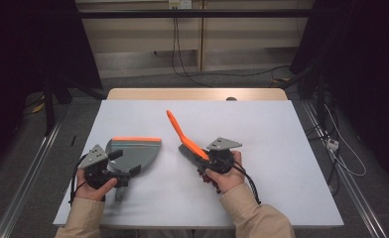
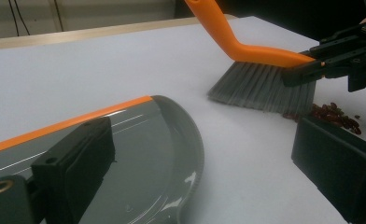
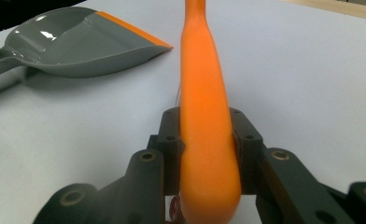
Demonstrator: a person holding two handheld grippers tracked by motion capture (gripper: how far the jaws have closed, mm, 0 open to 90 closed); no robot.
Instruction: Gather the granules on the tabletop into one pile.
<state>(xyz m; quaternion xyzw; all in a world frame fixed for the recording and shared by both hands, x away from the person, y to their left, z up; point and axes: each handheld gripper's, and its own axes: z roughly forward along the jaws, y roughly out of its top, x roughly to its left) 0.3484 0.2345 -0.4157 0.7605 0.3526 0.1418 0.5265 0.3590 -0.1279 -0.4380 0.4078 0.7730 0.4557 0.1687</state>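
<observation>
Right tongs (image 3: 204, 140): nearest the lens in the right gripper view, pinched on the orange brush handle, pads pressed on both its sides; in the high view sat right of bench centre, held by the person's right hand (image 1: 226, 174).
Left tongs (image 2: 209, 172): in the left gripper view both black jaws stood apart, one over the dustpan's grey scoop, the other over bare bench at the right; could not tell whether they pinched the dustpan handle.
Left hand (image 1: 94, 184): at the near left part of the bench, wrapped around the left gripper body, beige sleeve behind it.
Brush (image 1: 185, 138): orange handle rose tilted up and away toward bench centre, grey bristles down on the bench just ahead of the right tongs.
Bristles (image 2: 263, 88): splayed against the bench top, tips touching it.
Red bits (image 2: 335, 116): small dark-red pile on the bench, just beside the bristles, on the side away from the dustpan.
Dustpan (image 1: 133, 151): grey, orange strip along its straight front edge, lay flat left of centre, its handle toward the left hand; apart from the brush, with open bench between them.
Bench (image 1: 282, 148): pale grey top, wooden edge showing at the far side.
Floor (image 1: 29, 148): grey, cables and metal rails at both sides.
</observation>
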